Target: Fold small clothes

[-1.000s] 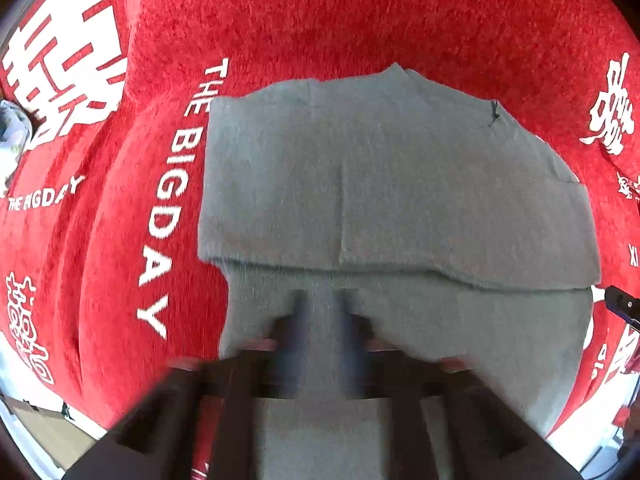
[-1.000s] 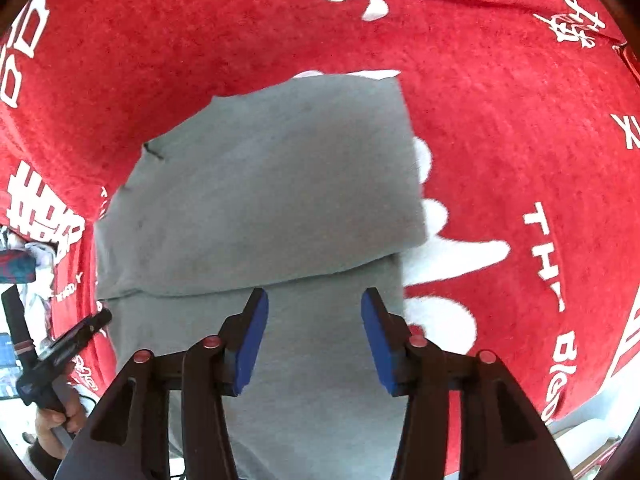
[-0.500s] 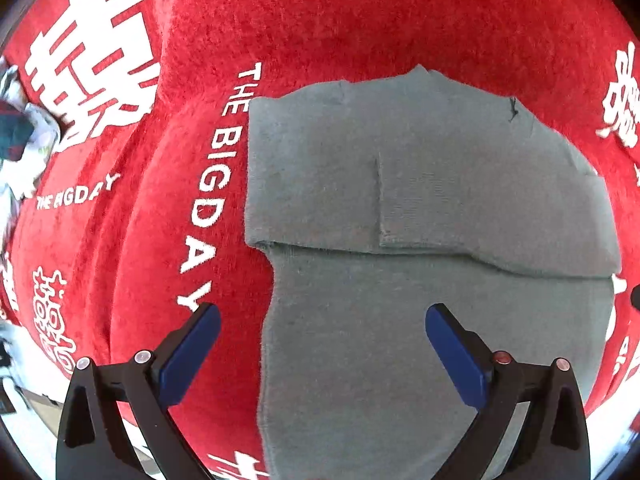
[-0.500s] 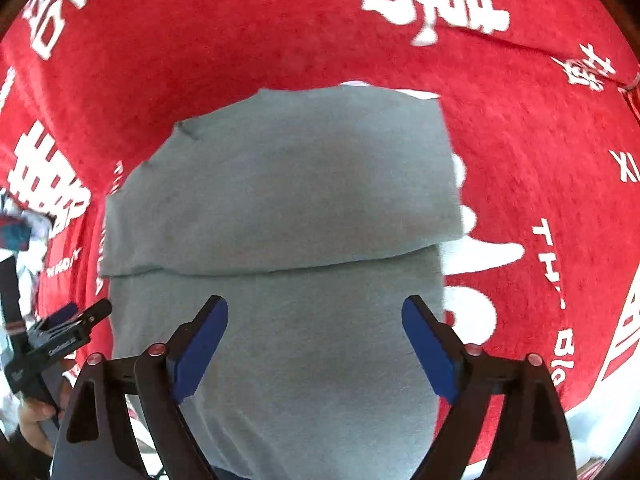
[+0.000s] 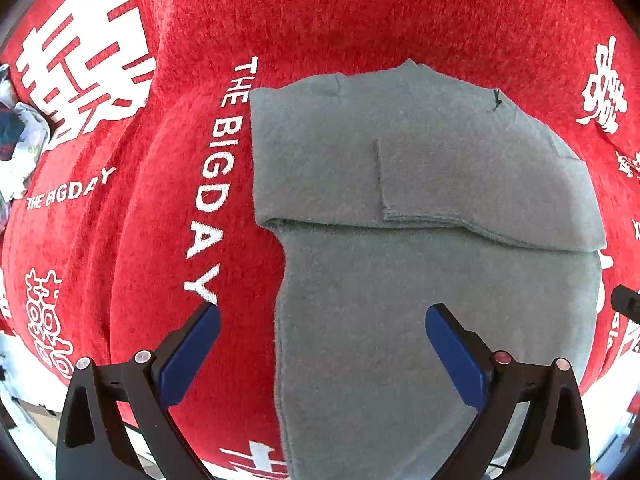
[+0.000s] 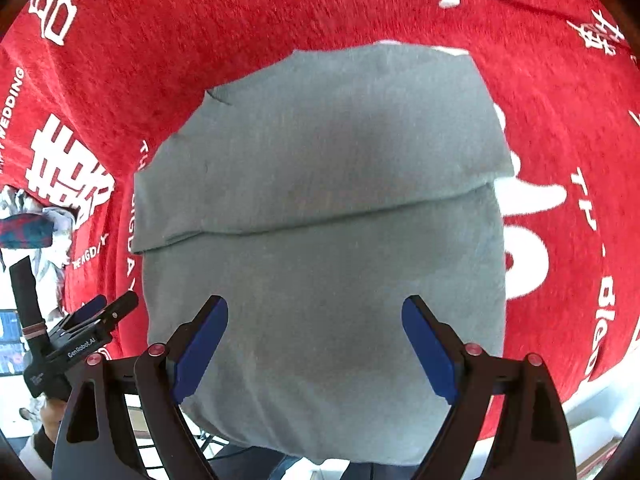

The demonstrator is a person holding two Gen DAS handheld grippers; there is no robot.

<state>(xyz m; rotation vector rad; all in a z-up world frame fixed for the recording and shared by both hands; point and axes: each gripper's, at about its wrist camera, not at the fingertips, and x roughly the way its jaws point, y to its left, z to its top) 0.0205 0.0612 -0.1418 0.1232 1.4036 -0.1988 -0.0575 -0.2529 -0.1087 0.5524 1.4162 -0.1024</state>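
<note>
A grey garment lies flat on a red cloth with white lettering. Its far part is folded back toward me, leaving a doubled layer with a straight lower edge. My left gripper hangs over the garment's left edge, wide open, one blue pad over red cloth and the other over grey fabric, nothing between them. In the right wrist view the same garment fills the middle. My right gripper stands open above its near part, holding nothing. The left gripper also shows at that view's lower left.
A crumpled white and dark patterned cloth lies at the far left edge of the red cloth, also seen as a bundle in the right wrist view. The red cloth's near edge drops off to a pale floor.
Both grippers went from nearly shut to wide open and let go of the grey fabric. Both views shifted sideways across the garment, and the folded layer now lies still.
</note>
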